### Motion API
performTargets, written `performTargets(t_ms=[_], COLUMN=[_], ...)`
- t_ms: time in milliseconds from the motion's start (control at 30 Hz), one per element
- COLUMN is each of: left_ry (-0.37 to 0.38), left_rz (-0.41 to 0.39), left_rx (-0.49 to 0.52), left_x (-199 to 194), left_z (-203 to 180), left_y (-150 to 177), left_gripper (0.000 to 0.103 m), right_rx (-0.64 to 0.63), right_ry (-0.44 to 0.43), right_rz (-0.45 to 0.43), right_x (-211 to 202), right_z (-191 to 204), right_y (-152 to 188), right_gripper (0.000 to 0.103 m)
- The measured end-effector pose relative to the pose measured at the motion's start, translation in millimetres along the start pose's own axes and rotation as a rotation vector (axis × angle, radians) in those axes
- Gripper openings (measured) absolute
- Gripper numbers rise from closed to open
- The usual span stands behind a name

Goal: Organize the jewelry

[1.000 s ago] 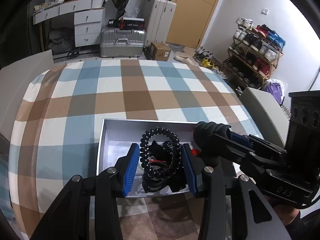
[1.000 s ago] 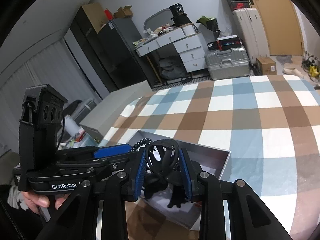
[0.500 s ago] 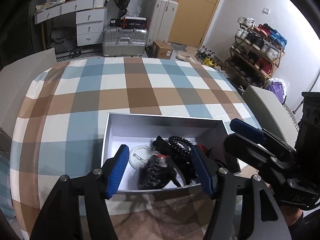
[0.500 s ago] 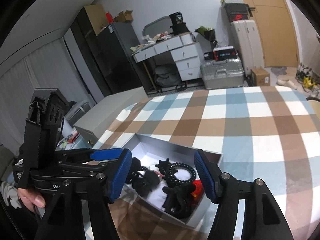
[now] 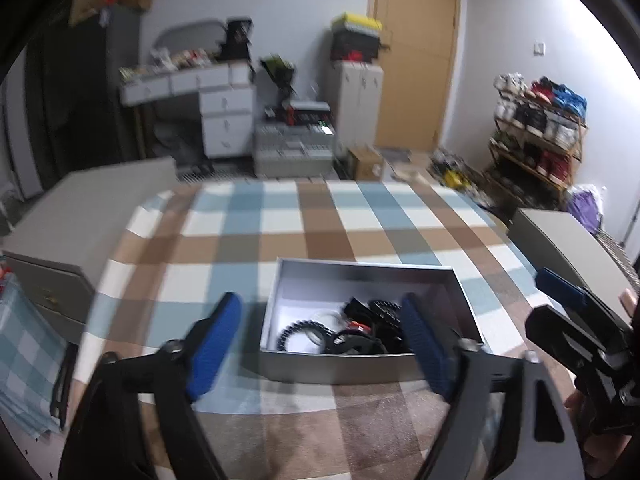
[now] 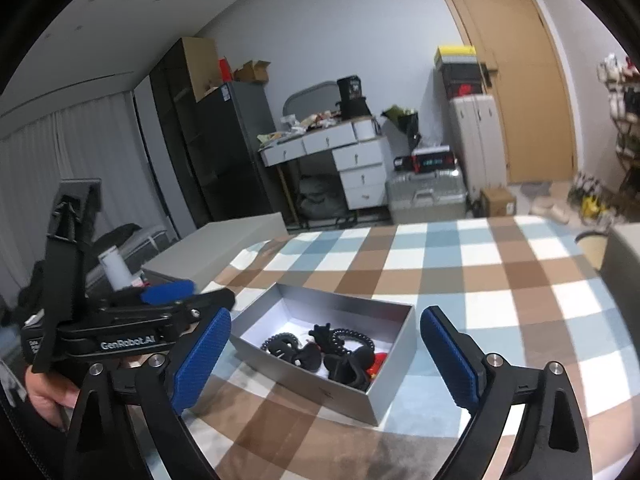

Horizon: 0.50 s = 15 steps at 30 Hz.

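A shallow grey cardboard box [image 6: 394, 376] with a white floor is seen on the blue, brown and white checked cloth [image 6: 500, 276]; a tangle of black beaded and coiled jewellery [image 6: 332, 350] with a small red piece [image 6: 378, 360] is heaped toward its right end; the left gripper [image 5: 320, 344] is held near the box, its blue-padded jaws just spread wide, nothing between them; the right gripper [image 6: 326, 360] is likewise just opened wide and empty, apart from the box.
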<state>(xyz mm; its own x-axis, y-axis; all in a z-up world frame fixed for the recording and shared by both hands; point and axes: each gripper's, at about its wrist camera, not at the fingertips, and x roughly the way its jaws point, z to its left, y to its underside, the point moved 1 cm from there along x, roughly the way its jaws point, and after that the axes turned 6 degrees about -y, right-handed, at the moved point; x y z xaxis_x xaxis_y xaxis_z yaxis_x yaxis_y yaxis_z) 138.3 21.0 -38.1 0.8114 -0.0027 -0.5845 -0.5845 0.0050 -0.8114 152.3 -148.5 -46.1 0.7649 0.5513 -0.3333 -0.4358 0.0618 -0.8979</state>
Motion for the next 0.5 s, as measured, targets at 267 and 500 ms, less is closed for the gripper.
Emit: performTargets(t_ms=[267,500], left_ry=[-0.105,-0.115], left_rz=[-0.163,-0.220], left_rx=[-0.018,-0.044], left_x=[-21.9,-26.6], left_z=[10.5,18.0], left_y=[10.4,26.9], left_gripper=[0.101,0.102], right_rx=[-0.050,-0.122], right_ry=[0.031,0.087], right_rz=[-0.097,-0.163], right_x=[-25.4,-38.7], right_z=[13.1,20.5], right_y=[9.9,30.1], right_gripper=[0.103,0.103])
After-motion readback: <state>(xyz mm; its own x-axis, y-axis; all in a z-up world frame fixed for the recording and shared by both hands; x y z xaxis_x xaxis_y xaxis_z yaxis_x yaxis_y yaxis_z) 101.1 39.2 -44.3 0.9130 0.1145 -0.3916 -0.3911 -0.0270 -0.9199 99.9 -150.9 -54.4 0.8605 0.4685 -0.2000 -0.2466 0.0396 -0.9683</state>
